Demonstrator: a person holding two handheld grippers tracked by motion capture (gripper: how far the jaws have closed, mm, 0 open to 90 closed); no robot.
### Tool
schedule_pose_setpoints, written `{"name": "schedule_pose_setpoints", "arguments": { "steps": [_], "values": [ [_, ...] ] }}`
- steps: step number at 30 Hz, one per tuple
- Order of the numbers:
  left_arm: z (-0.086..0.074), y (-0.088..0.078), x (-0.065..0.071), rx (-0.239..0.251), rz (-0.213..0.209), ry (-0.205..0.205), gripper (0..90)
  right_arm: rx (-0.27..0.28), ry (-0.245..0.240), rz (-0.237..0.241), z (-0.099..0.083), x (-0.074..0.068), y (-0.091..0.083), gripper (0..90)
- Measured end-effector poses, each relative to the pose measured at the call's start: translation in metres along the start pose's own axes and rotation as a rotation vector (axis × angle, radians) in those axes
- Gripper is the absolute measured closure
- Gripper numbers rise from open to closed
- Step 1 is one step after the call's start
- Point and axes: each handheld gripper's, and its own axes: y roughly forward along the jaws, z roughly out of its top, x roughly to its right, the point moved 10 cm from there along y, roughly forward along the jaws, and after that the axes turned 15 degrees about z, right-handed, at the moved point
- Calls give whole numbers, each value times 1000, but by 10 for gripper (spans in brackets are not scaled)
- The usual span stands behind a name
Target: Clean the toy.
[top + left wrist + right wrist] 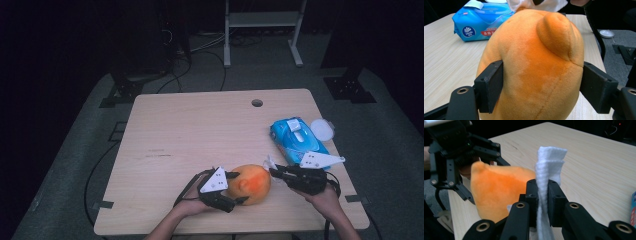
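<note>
The left gripper (541, 85) clamps the orange plush toy (534, 67) steady (jaws pressing both flanks), so the right gripper (543, 192), pinching a folded wet wipe (549, 167), can scrub it.

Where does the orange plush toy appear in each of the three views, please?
High view: the orange plush toy sits at the near table edge, bottom centre.
Left gripper view: the toy is in the centre, clamped between the black jaws.
Right gripper view: the toy lies left of centre, behind the folded white wipe.
Shared landmark: the blue wipes pack, its edge at the far right of the right gripper view.
</note>
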Motion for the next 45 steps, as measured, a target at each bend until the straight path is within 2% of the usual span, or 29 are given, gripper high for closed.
{"name": "schedule_pose_setpoints", "arguments": {
  "steps": [2,5,8,13,15,17,19,20,22,24,28,32,33,35,36,37,41,45],
  "values": [
    [0,-2,-4,-1,4,-19,247,-6,27,-8,-6,7,-1,797],
    [-1,-2,-12,-2,15,-76,247,-44,61,-34,-20,17,-2,797],
    [1,1,-15,-6,33,-107,247,-22,29,-18,-10,8,-2,797],
    [5,8,-11,-14,76,-99,247,40,-59,77,20,-28,7,796],
    [6,9,-9,-20,79,-90,247,17,-99,81,23,-37,14,796],
    [6,7,-8,-21,70,-85,246,-17,-114,54,18,-34,19,796],
    [4,5,-4,-20,18,-68,217,-28,-93,18,12,-22,18,796],
    [4,4,-4,-16,15,-56,198,-35,-79,-4,8,-14,15,796],
    [3,5,-5,-15,22,-47,202,-34,-41,-13,3,-7,10,796],
    [4,7,-6,-17,43,-35,235,-38,-40,-13,2,-8,10,796],
    [7,9,-6,-23,87,-41,300,-33,-90,36,12,-28,18,797],
    [9,11,-2,-30,107,-28,303,-32,-143,157,22,-66,38,797],
    [9,11,-1,-34,113,-20,304,-39,-157,166,22,-72,42,797],
    [10,11,0,-33,123,-9,312,-85,-207,124,21,-75,50,797],
    [11,9,-2,-35,124,-10,321,-92,-211,108,20,-72,52,798],
    [12,8,-4,-32,124,-16,338,-88,-203,79,20,-64,50,798],
    [15,2,-14,-14,114,-55,381,-20,-151,28,24,-46,35,798],
    [13,-1,-21,-17,135,-73,383,-23,-128,-23,18,-30,27,798]
  ]
}}
